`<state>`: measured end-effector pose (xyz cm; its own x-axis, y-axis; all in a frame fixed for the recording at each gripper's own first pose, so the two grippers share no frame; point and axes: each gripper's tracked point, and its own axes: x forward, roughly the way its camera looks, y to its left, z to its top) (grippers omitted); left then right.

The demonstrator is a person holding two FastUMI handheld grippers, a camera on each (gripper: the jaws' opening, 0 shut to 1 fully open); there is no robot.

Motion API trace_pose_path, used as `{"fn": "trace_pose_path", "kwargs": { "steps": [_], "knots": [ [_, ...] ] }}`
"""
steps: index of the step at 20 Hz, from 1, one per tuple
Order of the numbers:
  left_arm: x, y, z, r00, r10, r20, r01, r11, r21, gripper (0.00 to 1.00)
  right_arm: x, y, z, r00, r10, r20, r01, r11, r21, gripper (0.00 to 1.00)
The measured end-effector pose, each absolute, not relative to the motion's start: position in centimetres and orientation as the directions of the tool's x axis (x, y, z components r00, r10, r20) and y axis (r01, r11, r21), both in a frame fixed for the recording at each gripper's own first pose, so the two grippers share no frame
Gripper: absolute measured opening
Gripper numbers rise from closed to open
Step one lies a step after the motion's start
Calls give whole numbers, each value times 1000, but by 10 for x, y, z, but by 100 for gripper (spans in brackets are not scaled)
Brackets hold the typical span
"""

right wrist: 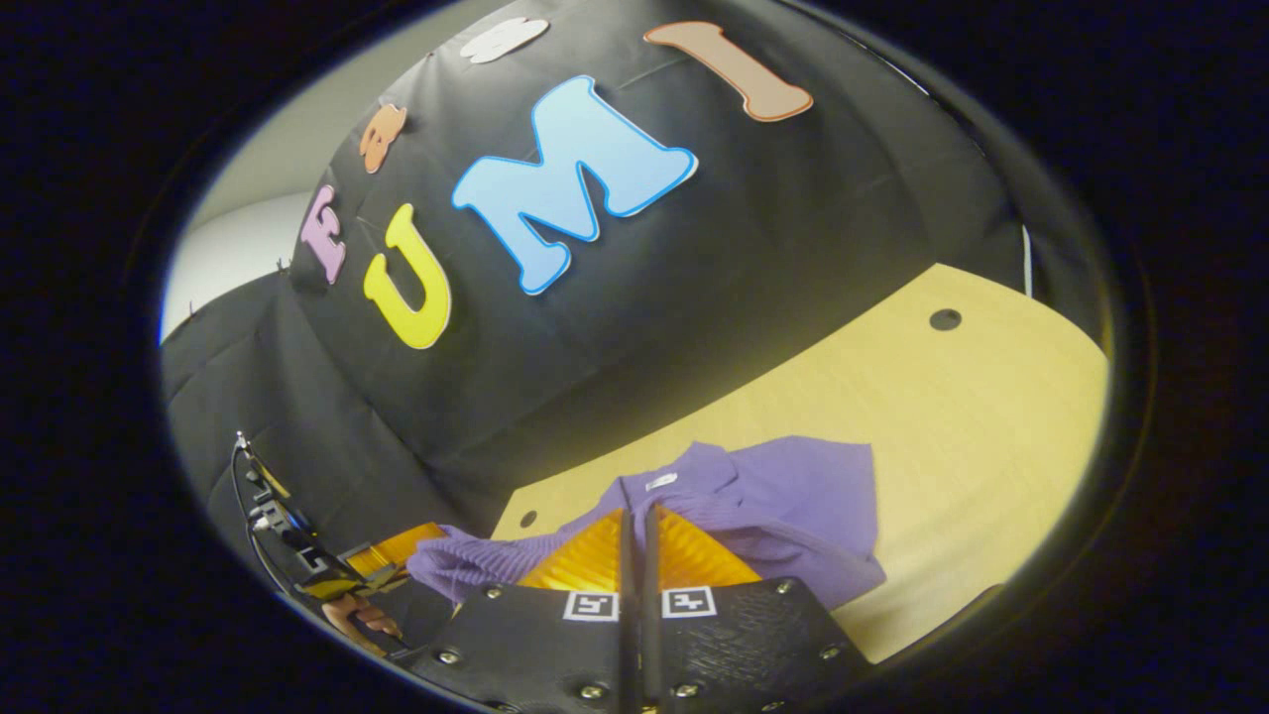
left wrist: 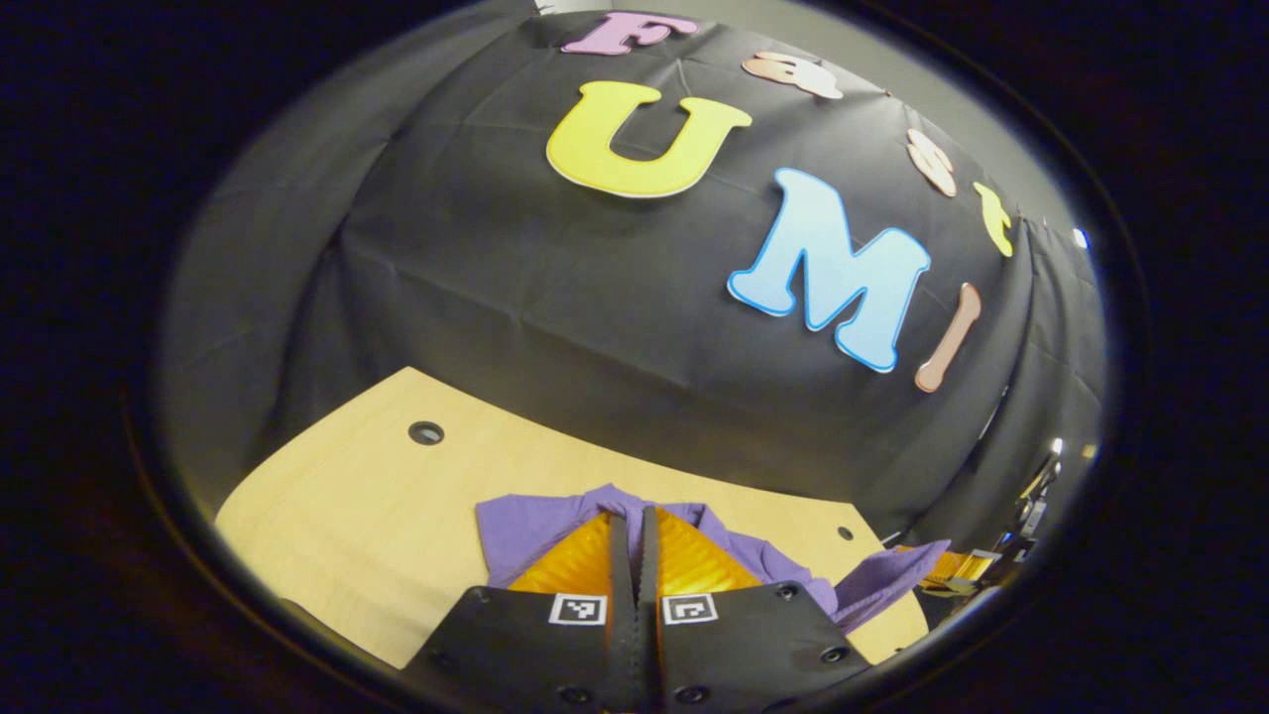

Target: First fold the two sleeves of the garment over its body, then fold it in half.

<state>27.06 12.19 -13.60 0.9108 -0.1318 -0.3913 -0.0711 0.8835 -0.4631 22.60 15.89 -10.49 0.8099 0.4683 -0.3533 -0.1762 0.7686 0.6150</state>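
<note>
In the left gripper view, the left gripper (left wrist: 639, 526) pointed forward over the wooden table (left wrist: 347, 516). Its two orange fingers (left wrist: 570, 560) stood pressed together, with only a thin dark line between them. Whether some cloth was caught in that line, I could not tell. The purple garment (left wrist: 525, 526) lay on the table just behind the fingers and spread to both sides of them. Its fabric looked ribbed and a little crumpled. On the right side of this view, one part of the garment went over the table edge toward the right gripper (left wrist: 957, 570), which was far off and small there.

In the right gripper view, the right gripper (right wrist: 636, 531) also had its fingers (right wrist: 590, 555) closed against each other. Again the garment (right wrist: 793, 486) was directly behind the tips, so a pinch on the cloth could not be confirmed. The collar, with a small white label (right wrist: 659, 482), was just above the fingertips. One sleeve (right wrist: 823, 476) lay flat on the table (right wrist: 972, 436) to the right. At the lower left, the left gripper (right wrist: 382, 555) and the hand (right wrist: 362, 617) holding it were visible, near a stretched part of the garment.

A round hole (left wrist: 426, 432) was in the table top, well apart from the garment.
</note>
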Motion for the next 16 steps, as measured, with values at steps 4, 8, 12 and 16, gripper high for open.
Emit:
{"fn": "trace_pose_path", "kwargs": {
  "steps": [4, 8, 12, 16],
  "knots": [
    [306, 136, -159, 904, -63, -422, -131, 901, -414, 5, 274, 162, -119, 806, 460, -371, -195, 799, 568, 1],
    [338, 140, -191, 892, 9, -452, -171, 933, -318, 5, 316, 157, -149, 798, 438, -414, -188, 834, 519, 1],
    [355, 128, -228, 864, 60, -500, -192, 957, -216, 6, 339, 155, -186, 770, 429, -473, -170, 852, 495, 1],
    [362, 127, -241, 848, 130, -514, -229, 964, -134, 12, 344, 149, -211, 757, 381, -530, -124, 881, 457, 2]
  ]
}}
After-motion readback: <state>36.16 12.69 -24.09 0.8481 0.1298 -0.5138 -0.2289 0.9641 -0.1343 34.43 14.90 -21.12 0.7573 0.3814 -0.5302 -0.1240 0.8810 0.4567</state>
